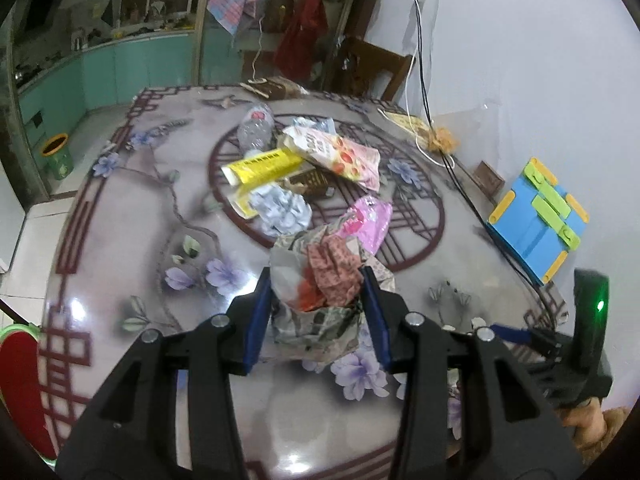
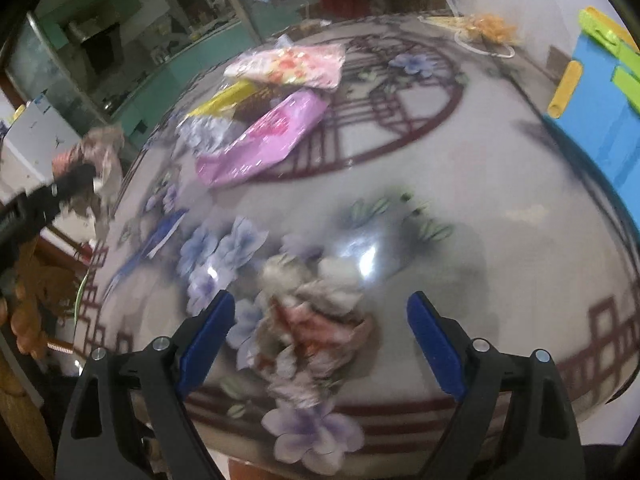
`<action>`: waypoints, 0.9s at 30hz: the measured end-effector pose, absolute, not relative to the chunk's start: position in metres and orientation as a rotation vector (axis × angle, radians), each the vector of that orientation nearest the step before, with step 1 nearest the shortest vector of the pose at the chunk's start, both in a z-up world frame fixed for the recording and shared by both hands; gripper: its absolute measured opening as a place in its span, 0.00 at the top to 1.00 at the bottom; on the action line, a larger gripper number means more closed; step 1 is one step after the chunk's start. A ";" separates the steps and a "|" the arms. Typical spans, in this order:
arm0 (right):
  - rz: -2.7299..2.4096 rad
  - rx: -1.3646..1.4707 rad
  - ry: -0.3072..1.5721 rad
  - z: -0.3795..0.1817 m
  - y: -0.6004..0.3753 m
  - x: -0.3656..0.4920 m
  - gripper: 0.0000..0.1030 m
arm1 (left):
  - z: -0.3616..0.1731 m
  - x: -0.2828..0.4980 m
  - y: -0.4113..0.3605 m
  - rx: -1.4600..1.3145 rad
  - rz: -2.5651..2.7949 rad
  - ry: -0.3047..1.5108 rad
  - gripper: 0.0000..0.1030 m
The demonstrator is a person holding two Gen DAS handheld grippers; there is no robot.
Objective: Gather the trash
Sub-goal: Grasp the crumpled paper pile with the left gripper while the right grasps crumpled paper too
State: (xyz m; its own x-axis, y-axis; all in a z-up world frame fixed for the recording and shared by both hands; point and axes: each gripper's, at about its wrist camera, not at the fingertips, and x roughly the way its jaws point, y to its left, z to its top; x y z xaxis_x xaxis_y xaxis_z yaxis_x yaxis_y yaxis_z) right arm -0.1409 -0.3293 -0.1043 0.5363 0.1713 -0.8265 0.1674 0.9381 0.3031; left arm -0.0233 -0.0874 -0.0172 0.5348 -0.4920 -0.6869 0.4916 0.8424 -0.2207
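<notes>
1. Crumpled wrapper (image 1: 320,292): pinched in the left tongs (image 1: 316,312), lifted above the tabletop (image 1: 120,240); light, soft, grip mid-bunch.
2. Second wad (image 2: 316,320): at 12 o'clock between the spread right tongs (image 2: 320,340), untouched.

You won't get much readable text here. Yellow box (image 1: 262,168) ahead of the left gripper (image 1: 316,280) carries a line of black characters — too blurred to read. Pink-white snack bag (image 1: 336,152) beyond it has print — illegible too. Right wrist view: nothing legible.
</notes>
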 end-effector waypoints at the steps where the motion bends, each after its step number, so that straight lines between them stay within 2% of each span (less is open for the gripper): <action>1: 0.010 0.358 1.020 -0.106 -0.325 -0.140 0.17 | -0.016 -0.023 -0.085 -0.002 -0.586 0.818 0.59; 13: 0.021 0.278 1.071 -0.119 -0.300 -0.123 0.18 | -0.014 -0.023 -0.069 0.001 -0.559 0.815 0.58; 16: 0.053 0.248 1.085 -0.121 -0.289 -0.121 0.42 | -0.015 -0.023 -0.067 -0.001 -0.558 0.816 0.58; 18: 0.053 0.204 1.064 -0.118 -0.282 -0.120 0.50 | -0.016 -0.023 -0.067 -0.001 -0.557 0.823 0.58; 27: 0.066 0.239 0.997 -0.104 -0.282 -0.091 0.58 | -0.022 -0.021 -0.070 0.013 -0.547 0.842 0.57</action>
State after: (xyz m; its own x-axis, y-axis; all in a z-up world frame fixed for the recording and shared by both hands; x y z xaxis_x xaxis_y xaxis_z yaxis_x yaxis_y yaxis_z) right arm -0.0906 -0.2819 -0.1037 0.5430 0.1638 -0.8236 0.0541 0.9719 0.2290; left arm -0.0213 -0.0703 -0.0218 0.5368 -0.4541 -0.7111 0.4643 0.8627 -0.2004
